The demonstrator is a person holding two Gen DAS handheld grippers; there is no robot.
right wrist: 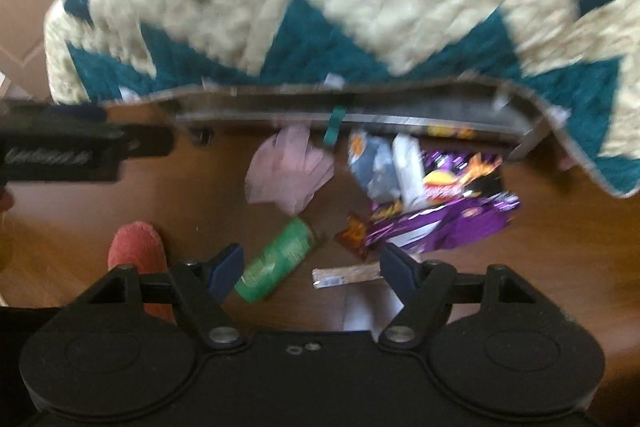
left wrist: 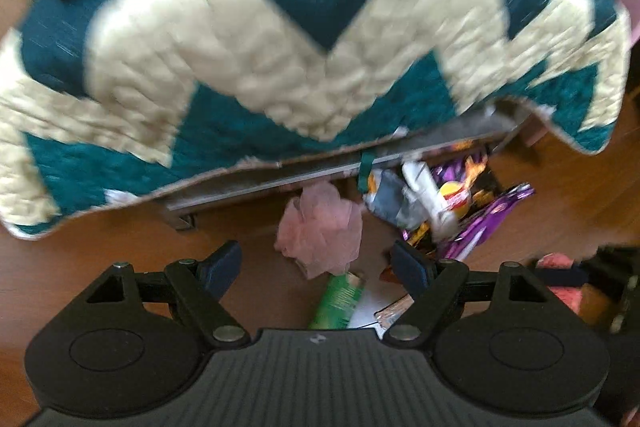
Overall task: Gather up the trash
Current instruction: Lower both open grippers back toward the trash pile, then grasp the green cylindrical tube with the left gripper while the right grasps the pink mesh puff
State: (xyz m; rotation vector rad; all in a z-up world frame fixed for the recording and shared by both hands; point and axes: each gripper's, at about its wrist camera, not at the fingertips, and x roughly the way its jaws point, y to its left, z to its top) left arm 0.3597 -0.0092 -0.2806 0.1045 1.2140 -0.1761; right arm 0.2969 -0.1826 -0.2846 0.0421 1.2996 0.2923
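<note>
Green can (right wrist: pixel 278 259) lies flat, long axis diagonal.

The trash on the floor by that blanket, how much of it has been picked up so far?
None looks collected yet. Both the left gripper and the right gripper are open and empty, above the floor. Still lying there: the green can, the pink tissue wad, the purple snack bags, a wrapper strip. No bin is in view.
</note>
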